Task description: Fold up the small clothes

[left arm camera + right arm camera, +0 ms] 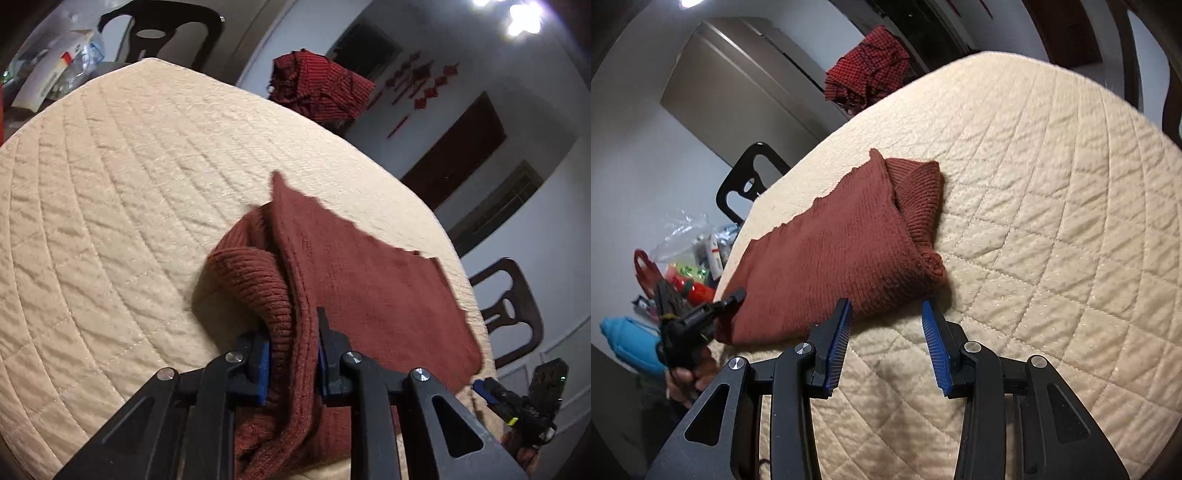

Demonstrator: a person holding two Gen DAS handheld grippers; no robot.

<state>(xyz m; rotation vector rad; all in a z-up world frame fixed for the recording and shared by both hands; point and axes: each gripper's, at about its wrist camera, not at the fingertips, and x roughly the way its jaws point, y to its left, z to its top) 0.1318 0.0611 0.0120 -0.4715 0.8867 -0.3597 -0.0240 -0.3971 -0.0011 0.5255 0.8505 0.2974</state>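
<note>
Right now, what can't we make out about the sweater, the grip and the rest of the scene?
- Left wrist: the left gripper is shut on the rust sweater; its near part is hidden by the gripper's black frame.
- Right wrist: the right gripper is open; how the sweater's underside is folded is hidden.
- Both views: the red checked garment is too small and crumpled to identify.

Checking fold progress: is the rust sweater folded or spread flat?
Partly folded: the rust sweater lies doubled on the quilt, its edge pinched in the left gripper.
</note>
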